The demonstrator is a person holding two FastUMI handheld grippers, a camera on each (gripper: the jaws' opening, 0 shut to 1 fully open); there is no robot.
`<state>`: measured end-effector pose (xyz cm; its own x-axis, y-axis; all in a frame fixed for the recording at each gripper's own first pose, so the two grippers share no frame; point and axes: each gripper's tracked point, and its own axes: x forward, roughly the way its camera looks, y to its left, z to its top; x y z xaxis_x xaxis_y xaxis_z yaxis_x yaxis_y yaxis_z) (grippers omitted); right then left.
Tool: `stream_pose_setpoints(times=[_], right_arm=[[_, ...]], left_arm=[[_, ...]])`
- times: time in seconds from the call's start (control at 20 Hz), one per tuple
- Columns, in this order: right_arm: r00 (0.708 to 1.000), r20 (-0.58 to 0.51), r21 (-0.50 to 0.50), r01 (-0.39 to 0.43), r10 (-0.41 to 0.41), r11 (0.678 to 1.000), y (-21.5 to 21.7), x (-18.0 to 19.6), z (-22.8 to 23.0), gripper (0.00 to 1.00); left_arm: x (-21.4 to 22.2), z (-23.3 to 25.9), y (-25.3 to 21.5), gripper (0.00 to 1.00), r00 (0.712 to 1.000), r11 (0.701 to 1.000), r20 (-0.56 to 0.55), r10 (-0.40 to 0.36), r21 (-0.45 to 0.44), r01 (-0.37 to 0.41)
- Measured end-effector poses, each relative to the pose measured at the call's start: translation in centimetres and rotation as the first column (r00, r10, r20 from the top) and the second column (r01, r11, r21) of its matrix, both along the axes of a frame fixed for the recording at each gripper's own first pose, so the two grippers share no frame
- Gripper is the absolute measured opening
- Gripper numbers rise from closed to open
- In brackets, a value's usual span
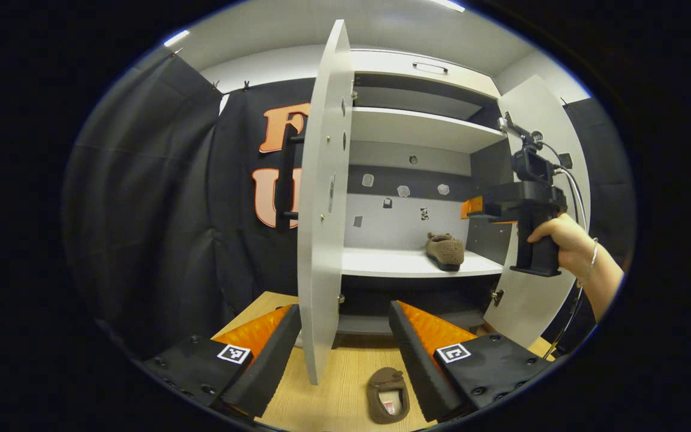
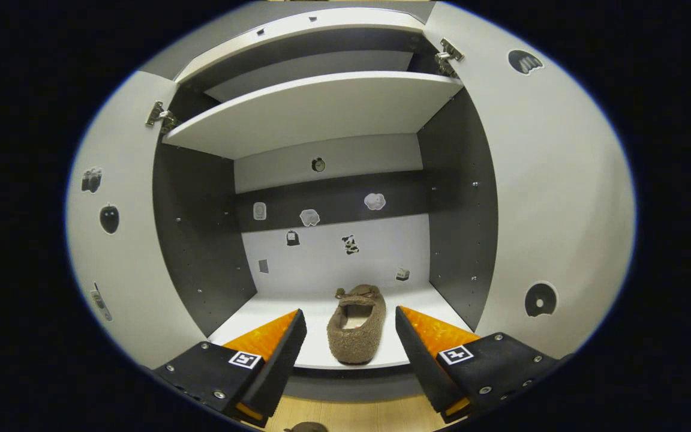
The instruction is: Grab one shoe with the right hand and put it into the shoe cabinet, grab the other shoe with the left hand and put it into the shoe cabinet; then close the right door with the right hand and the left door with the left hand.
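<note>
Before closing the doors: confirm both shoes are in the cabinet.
No. One shoe sits on the shelf; the other shoe lies on the floor.

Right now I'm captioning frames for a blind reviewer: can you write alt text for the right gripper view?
A brown fuzzy slipper lies on the lower shelf of an open shoe cabinet, seen between the open fingers of the right gripper. Both white doors stand swung wide, and small stickers dot the back panel.

Before me, black cloth [image 1: 159,198] drapes the booth walls beneath a white ceiling [image 1: 333,30] with strip lights [image 1: 176,38]; pale wood floor [image 1: 345,384] below.
</note>
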<state>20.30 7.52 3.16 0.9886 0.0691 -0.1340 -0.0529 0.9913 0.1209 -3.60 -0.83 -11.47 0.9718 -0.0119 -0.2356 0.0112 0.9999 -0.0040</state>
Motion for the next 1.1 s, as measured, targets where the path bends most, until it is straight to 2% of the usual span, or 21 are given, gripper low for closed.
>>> stream_pose_setpoints(times=[0.05, 0.1, 0.15, 0.2, 0.35, 0.6, 0.65, 0.85, 1.1], right_arm=[[1.000, 0.016, -0.015, -0.006, 0.006, 1.000, -0.2, -1.2, 0.4, 0.92], [0.999, 0.031, -0.030, -0.007, 0.008, 1.000, -0.4, -2.5, 0.7, 0.92], [0.999, 0.043, -0.037, -0.009, 0.011, 0.999, -0.7, -3.8, 0.9, 0.98], [0.999, 0.052, -0.033, -0.011, 0.013, 0.999, -0.9, -5.0, 1.0, 0.92], [0.998, 0.062, -0.001, -0.007, 0.007, 1.000, -2.2, -7.9, 1.0, 0.92], [0.998, 0.055, 0.025, 0.037, -0.039, 0.999, -5.9, -11.9, 0.3, 0.92], [0.998, 0.051, 0.036, 0.036, -0.038, 0.999, -6.3, -12.7, 0.3, 0.92], [0.996, 0.071, 0.044, 0.052, -0.055, 0.998, -8.8, -15.3, 1.1, 0.92], [0.992, 0.090, -0.002, 0.094, -0.093, 0.996, -11.6, -17.4, 1.3, 0.92]], left_arm=[[-0.1, -0.8, -0.5, 0.97, 1.000, 1.000, -0.017, -0.011, 0.001, 0.011], [-0.2, -1.7, -1.0, 0.97, 0.999, 1.000, -0.036, -0.022, 0.001, 0.022], [-0.3, -2.7, -1.7, 0.97, 0.998, 0.999, -0.058, -0.033, -0.001, 0.033], [-0.4, -3.8, -2.3, 0.97, 0.996, 0.999, -0.080, -0.045, -0.007, 0.044], [-0.4, -7.8, -3.8, 0.97, 0.985, 0.997, -0.158, -0.071, -0.002, 0.072], [-0.6, -15.7, -4.8, 0.97, 0.952, 0.995, -0.298, -0.076, 0.042, 0.092], [-0.6, -17.3, -4.9, 0.99, 0.942, 0.994, -0.325, -0.078, 0.050, 0.100], [-1.6, -24.1, -5.6, 0.98, 0.893, 0.993, -0.442, -0.085, 0.038, 0.114], [-2.9, -30.1, -4.5, 0.98, 0.822, 0.993, -0.566, -0.065, 0.044, 0.109]])
